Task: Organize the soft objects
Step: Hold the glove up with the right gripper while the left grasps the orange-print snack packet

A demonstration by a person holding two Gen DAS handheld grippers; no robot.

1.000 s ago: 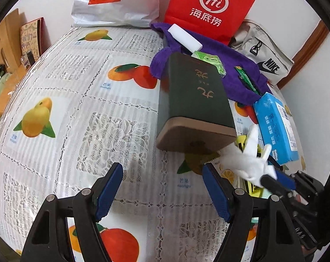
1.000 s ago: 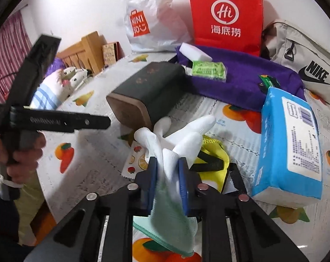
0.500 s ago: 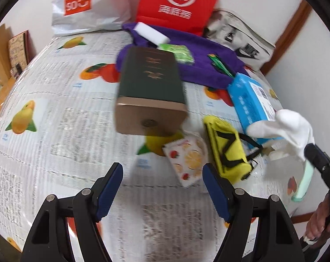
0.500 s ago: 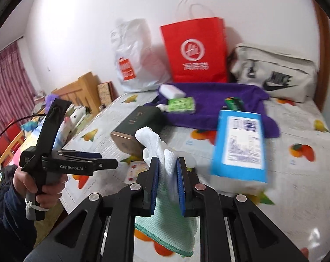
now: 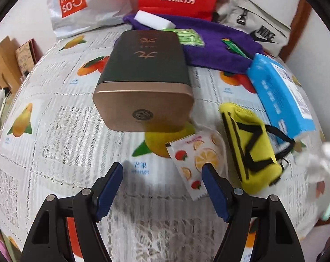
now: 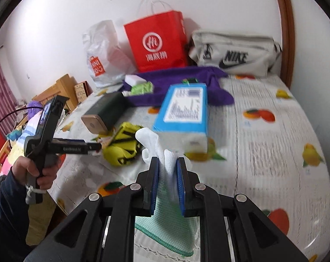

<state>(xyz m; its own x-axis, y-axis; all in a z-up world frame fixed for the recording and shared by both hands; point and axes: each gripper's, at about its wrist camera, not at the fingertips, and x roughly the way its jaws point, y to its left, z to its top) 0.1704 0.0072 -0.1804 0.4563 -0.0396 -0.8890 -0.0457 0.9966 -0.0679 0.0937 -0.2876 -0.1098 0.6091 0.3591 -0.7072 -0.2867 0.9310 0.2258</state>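
Two tongs: right point(image 6: 167, 170) clamps white glove point(image 6: 162, 152); left point(image 5: 162, 179) gapes, empty.

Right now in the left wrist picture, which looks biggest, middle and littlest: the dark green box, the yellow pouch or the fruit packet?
1. dark green box, biggest by far.
2. yellow pouch, middle.
3. fruit packet, littlest, though not much smaller than the pouch.
The packet partly hides behind one of the left gripper's fingers, so its full size is unsure.
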